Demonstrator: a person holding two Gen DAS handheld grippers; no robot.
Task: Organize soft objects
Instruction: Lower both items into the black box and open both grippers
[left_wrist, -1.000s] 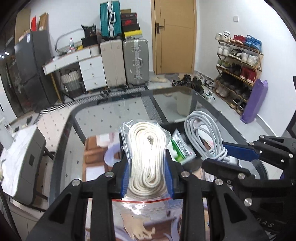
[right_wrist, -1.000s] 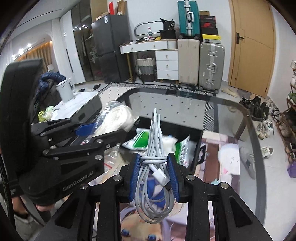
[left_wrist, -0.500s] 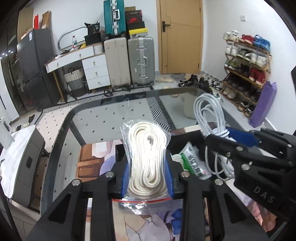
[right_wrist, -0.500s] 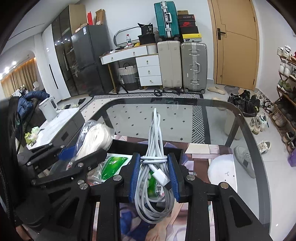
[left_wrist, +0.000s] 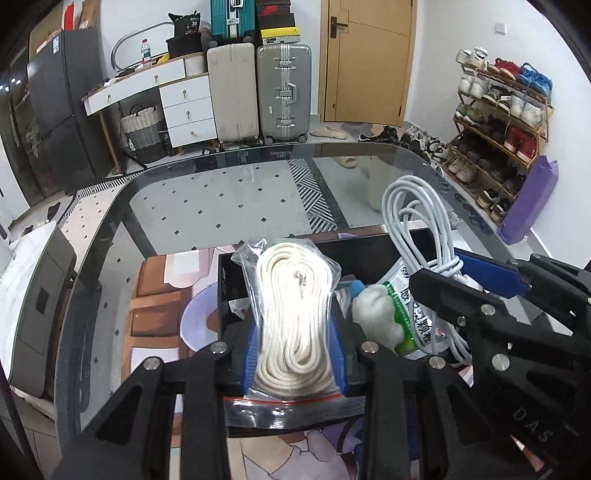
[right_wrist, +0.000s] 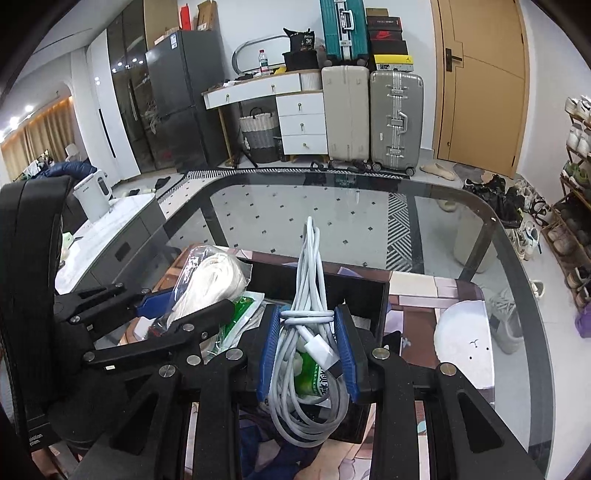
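- Left tongs (left_wrist: 295, 354), lower centre of the left view: clamped on the rope bag (left_wrist: 297, 314), a clear zip bag with a coil of white rope. The blue pads press its lower half; the bag stands upright between them, over the left part of the black box (left_wrist: 369, 242).
- In the box, right of the rope bag: a white soft lump (left_wrist: 375, 314) and a green packet (left_wrist: 406, 306), lying loose on each other.
- Right tongs (right_wrist: 306, 350), lower centre of the right view: clamped on the cable (right_wrist: 306, 314), a bundled white cable with its plug against the right pad. Its loops hang below the pads and stick up above them, over the right part of the box (right_wrist: 354, 284).
- The box sits on the glass surface (right_wrist: 369, 221), on a printed mat (right_wrist: 424, 291), in the middle of both views.
- Risk, rope bag: the plastic is slick and the grip is low, so I judge it may tip or slide out and land on the box wall or on the mat instead of inside.
- Risk, cable: the hanging loops may catch on the box's near wall or on the packet, and drag it or shift the box when the tongs part or pull away.
- Risk, both: the two tongs are close side by side over one small box; they may knock each other, and a late release may spill the heap already inside.
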